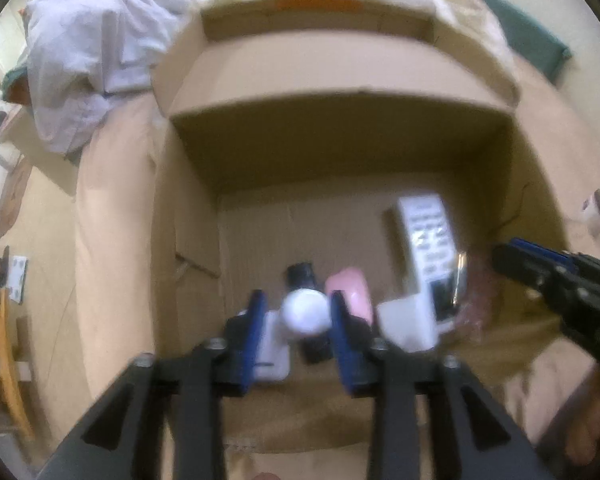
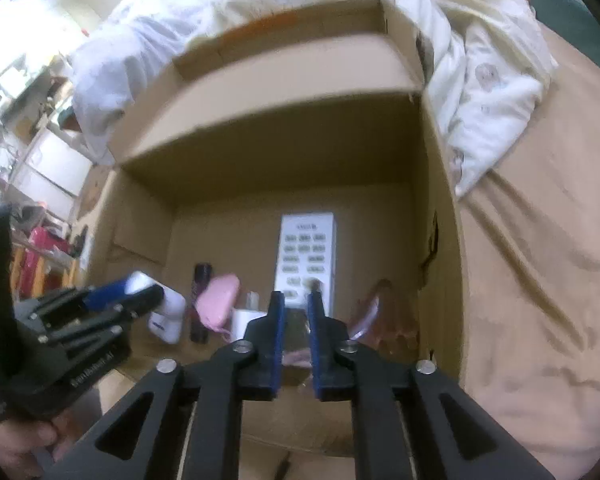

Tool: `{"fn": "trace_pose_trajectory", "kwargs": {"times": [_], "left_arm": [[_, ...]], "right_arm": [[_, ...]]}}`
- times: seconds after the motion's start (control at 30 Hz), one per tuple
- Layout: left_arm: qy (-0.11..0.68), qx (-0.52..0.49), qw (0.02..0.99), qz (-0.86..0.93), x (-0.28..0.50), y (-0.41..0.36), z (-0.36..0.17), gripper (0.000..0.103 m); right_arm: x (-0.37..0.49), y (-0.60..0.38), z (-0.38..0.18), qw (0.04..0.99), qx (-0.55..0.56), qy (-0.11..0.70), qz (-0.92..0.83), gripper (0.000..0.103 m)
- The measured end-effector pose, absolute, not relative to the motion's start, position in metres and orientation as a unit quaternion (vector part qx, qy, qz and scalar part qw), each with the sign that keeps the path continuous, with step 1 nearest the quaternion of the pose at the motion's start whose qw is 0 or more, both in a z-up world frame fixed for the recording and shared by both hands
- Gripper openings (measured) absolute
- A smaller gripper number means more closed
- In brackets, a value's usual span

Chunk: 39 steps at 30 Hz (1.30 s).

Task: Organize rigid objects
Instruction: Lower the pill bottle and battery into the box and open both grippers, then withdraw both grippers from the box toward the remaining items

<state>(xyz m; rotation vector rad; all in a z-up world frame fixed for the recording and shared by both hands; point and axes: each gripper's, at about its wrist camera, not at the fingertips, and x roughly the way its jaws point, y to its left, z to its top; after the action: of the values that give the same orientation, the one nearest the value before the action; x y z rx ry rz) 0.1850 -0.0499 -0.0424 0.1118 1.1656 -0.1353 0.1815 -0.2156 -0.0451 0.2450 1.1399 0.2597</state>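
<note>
An open cardboard box (image 1: 340, 152) (image 2: 280, 152) holds a white remote (image 1: 428, 240) (image 2: 306, 256), a pink case (image 1: 352, 292) (image 2: 218, 300), a black tube (image 1: 300, 274) (image 2: 202, 276), a white charger block (image 1: 408, 324) (image 2: 246, 318) and a white device (image 1: 274, 352) (image 2: 168, 316). My left gripper (image 1: 298, 312) (image 2: 140, 292) is open over the box floor, with a white round object (image 1: 306, 312) between its pads and a gap on the left side. My right gripper (image 2: 296, 304) (image 1: 504, 260) stands slightly open over a shiny flat object (image 2: 296, 332) (image 1: 459, 280) beside the remote.
The box sits on a bed with a peach sheet (image 2: 540, 280). White bedding (image 1: 100, 40) (image 2: 480, 80) is piled behind it. A brown crinkly wrapper (image 1: 480, 300) (image 2: 388, 312) lies in the box's right corner. A small white item (image 1: 598, 212) rests on the sheet. A hand (image 2: 20, 448) holds the left gripper.
</note>
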Motion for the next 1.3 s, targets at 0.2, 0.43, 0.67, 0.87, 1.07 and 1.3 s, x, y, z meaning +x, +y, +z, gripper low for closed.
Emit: {"fn": "trace_pose_trajectory", "kwargs": {"times": [0.2, 0.43, 0.67, 0.87, 1.07, 1.3], "left_arm": [[0.518, 0.005, 0.853, -0.065, 0.185, -0.040, -0.020, 0.097], [0.511, 0.000, 0.858, -0.058, 0.186, -0.038, -0.014, 0.103], [0.500, 0.009, 0.864, -0.054, 0.181, -0.035, -0.008, 0.103], [0.494, 0.005, 0.868, -0.058, 0.173, -0.032, 0.001, 0.103], [0.500, 0.003, 0.864, -0.055, 0.156, -0.021, 0.002, 0.103], [0.519, -0.032, 0.853, -0.044, 0.131, -0.002, -0.010, 0.103]], "right_arm": [[0.181, -0.226, -0.027, 0.843, 0.153, 0.499, 0.128, 0.081], [0.180, -0.230, -0.020, 0.853, 0.173, 0.476, 0.126, 0.103], [0.176, -0.234, -0.012, 0.872, 0.163, 0.449, 0.108, 0.103], [0.167, -0.241, -0.002, 0.878, 0.170, 0.435, 0.102, 0.103], [0.148, -0.247, 0.008, 0.881, 0.155, 0.434, 0.103, 0.103], [0.123, -0.256, 0.003, 0.876, 0.156, 0.448, 0.088, 0.103]]}}
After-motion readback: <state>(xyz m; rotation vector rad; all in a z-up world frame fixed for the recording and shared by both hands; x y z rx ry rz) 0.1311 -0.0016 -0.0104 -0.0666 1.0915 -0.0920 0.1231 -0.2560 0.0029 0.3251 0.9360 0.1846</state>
